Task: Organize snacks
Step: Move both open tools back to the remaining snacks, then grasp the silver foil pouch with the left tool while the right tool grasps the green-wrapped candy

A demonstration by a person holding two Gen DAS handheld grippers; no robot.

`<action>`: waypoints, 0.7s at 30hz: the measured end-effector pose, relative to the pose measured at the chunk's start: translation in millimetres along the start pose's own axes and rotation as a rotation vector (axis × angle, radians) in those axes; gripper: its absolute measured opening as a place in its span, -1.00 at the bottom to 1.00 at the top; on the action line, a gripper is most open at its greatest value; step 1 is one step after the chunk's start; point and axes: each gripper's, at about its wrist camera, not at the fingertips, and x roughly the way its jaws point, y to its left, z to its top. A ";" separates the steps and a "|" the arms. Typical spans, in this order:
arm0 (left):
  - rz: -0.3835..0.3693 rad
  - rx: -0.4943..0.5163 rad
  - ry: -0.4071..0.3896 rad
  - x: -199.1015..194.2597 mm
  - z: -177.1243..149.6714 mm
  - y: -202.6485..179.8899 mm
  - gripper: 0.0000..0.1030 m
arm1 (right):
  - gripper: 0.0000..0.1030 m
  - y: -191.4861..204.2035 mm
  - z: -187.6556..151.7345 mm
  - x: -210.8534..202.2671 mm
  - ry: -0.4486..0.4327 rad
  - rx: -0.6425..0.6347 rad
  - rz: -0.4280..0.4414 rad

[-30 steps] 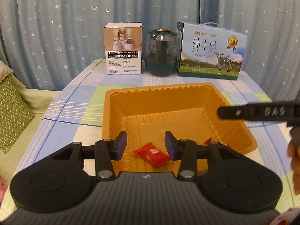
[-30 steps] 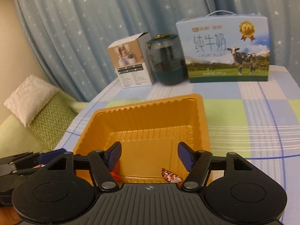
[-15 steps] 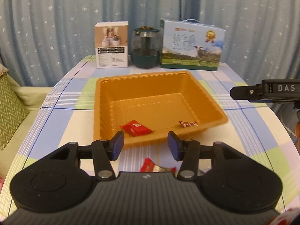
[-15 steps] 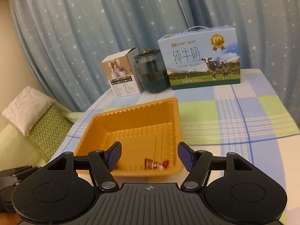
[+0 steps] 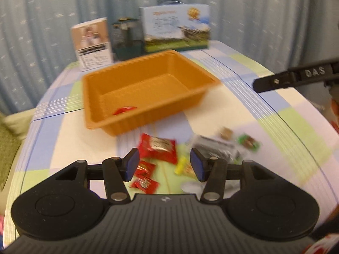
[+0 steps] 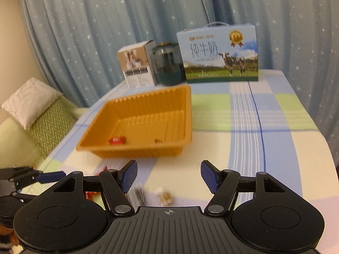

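An orange tray [image 5: 101,114] [image 6: 89,146] sits mid-table with a red snack [image 5: 124,110] [image 6: 117,140] and a small brown candy [image 6: 158,141] inside. Loose snacks lie in front of it: a big red packet [image 5: 159,150], two small red packets [image 5: 145,176], a yellow candy [image 5: 180,165], a dark clear-wrapped pack [image 5: 216,150], a brown candy [image 5: 225,133] [image 6: 165,195] and a green candy [image 5: 247,141]. My left gripper [image 5: 164,165] is open and empty above the loose snacks. My right gripper [image 6: 168,175] is open and empty, just behind them.
A white box [image 6: 137,65], a dark green jar [image 6: 168,65] and a blue milk carton [image 6: 219,55] stand at the table's far edge before a starry curtain. A green sofa with a cushion [image 6: 31,99] is at the left. The checked tablecloth [image 6: 254,127] covers the table.
Both grippers have pulled back from the tray toward the table's near side and stayed open. The loose snacks in front of the tray have come into view.
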 end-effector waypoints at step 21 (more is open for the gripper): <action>-0.186 0.386 0.051 41.3 -21.1 -49.3 -0.09 | 0.29 -26.0 -54.9 2.4 0.106 0.040 -0.057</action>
